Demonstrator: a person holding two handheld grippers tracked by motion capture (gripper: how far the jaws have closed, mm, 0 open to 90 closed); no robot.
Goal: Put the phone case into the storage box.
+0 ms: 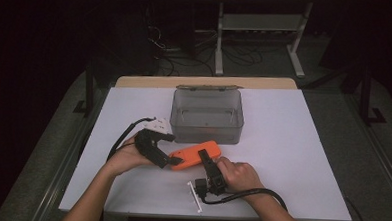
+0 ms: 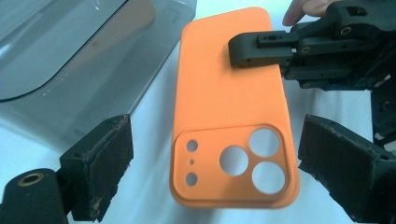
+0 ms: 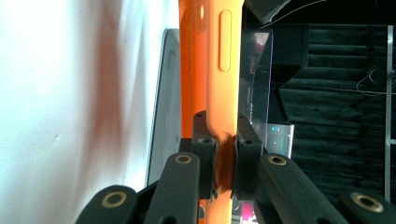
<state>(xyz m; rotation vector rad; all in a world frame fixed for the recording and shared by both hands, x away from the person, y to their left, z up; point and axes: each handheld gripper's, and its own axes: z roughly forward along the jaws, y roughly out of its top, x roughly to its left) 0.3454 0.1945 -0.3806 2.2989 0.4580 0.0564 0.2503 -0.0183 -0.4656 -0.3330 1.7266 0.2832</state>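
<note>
An orange phone case (image 1: pixel 189 154) hangs just above the white table in front of a grey box. My right gripper (image 1: pixel 203 155) is shut on one long edge of it, and in the right gripper view the two pads (image 3: pixel 226 158) pinch the rim of the case (image 3: pixel 224 70). In the left gripper view the case (image 2: pixel 229 93) shows its back with the camera cut-outs nearest. My left gripper (image 2: pixel 215 163) stands open, one pad on each side of that end with a gap at both. The right gripper's upper jaw lies across the far end of the case.
A clear grey plastic box (image 1: pixel 207 116) with its lid off stands mid-table, right behind the case. A small white piece (image 1: pixel 159 124) lies to the box's left. Cables trail from both grippers. The white table sheet (image 1: pixel 292 145) stretches out to the right.
</note>
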